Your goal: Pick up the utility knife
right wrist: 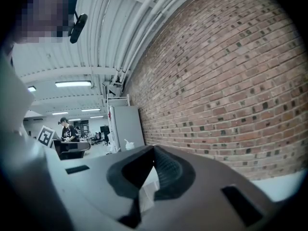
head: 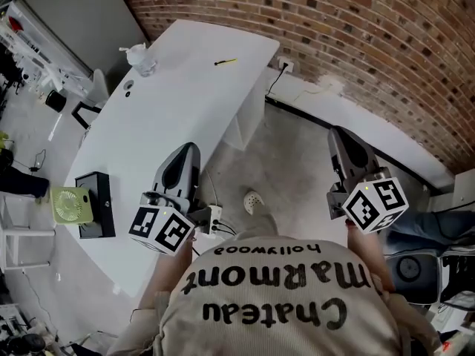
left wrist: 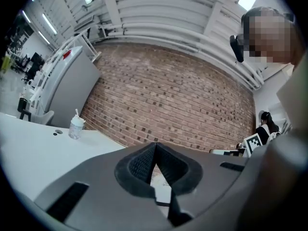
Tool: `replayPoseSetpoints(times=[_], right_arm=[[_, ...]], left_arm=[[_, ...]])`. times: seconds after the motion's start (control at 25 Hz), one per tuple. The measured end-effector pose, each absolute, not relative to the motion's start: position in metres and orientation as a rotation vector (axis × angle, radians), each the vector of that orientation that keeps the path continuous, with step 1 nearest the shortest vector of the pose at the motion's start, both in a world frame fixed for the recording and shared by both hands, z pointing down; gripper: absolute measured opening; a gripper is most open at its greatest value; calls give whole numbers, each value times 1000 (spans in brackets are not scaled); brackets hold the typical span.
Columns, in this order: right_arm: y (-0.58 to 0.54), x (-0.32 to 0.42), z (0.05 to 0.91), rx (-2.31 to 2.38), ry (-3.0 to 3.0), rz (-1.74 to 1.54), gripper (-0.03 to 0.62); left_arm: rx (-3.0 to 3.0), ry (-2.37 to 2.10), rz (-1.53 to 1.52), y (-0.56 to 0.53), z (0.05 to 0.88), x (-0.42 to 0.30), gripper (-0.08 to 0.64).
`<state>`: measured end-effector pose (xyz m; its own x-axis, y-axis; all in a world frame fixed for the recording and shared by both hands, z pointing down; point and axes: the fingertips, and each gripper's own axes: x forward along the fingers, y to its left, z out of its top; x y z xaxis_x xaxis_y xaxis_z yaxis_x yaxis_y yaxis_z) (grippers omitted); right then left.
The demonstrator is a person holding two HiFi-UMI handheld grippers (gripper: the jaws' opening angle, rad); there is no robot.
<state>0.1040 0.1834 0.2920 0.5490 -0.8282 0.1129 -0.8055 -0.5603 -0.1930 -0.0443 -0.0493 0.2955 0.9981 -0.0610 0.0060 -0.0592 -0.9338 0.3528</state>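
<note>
Shirt (head: 274, 299) lettered "Chateau Marmont hollywood", left gripper (head: 190, 151) and right gripper (head: 341, 136) clenched, empty, utility knife (head: 225, 62) at twelve o'clock on table (head: 178, 102)

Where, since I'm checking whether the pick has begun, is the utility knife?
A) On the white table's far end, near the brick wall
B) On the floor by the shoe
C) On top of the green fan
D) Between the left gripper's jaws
A: the head view shows the yellow utility knife lying on the white table at its far end, while the left gripper and right gripper are shut and empty, apart from it.
</note>
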Motion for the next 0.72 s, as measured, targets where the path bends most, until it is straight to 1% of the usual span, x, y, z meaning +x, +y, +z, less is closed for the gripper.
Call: replayPoseSetpoints(times=[0.28,0.48,0.72], right_arm=[[118,186,290,-2680,1424,-301,3],[69,240,290,-2623,1409,-322,3],[13,291,296,-2671,1430,-312,3]], left_arm=[[2775,-136,-7,-117,297,30,2],[2754,-198,-26,-168,297,64,2],[2743,-236,-67,-221,298,99,2]])
